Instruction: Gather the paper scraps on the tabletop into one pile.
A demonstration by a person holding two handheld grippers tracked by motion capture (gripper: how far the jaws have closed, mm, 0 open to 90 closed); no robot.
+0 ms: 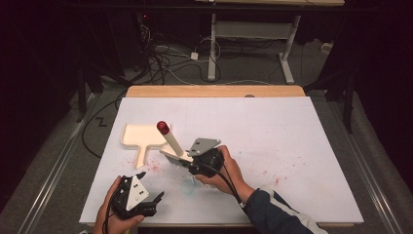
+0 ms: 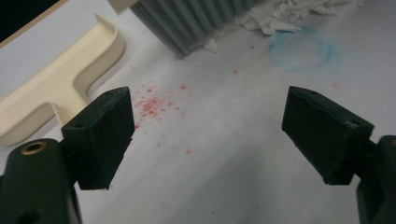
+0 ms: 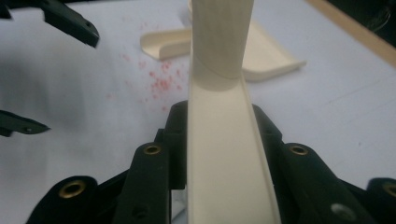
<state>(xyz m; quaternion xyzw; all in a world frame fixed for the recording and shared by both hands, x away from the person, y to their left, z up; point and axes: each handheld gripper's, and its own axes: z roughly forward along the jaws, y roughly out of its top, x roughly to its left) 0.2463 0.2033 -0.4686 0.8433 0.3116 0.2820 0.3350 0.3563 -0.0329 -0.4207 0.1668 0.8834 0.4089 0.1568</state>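
One cream plastic hand brush (image 1: 171,141), with a red cap at the tip of its handle and a row of grey bristles (image 2: 196,21), is the thing being worked: it stands tilted near the front middle of the white paper-covered table (image 1: 272,136), bristles down beside a small heap of white scraps (image 2: 299,14) and a faint blue ring stain (image 2: 301,49). The right gripper (image 1: 187,160) is clenched on the brush's cream back, its jaws pressing both sides of it in the right gripper view. Just beyond the brush lies a cream plastic dustpan (image 1: 139,136), flat, its short handle pointing toward the person, with a scatter of red specks (image 2: 152,105) on the paper between pan and brush. The left gripper (image 1: 151,187) hovers near the front edge, jaws spread wide, holding nothing. Sweeping looks to be the step in hand; next, I judge, the open gripper needs to take the dustpan's handle and steady it so the scraps can be brushed in.
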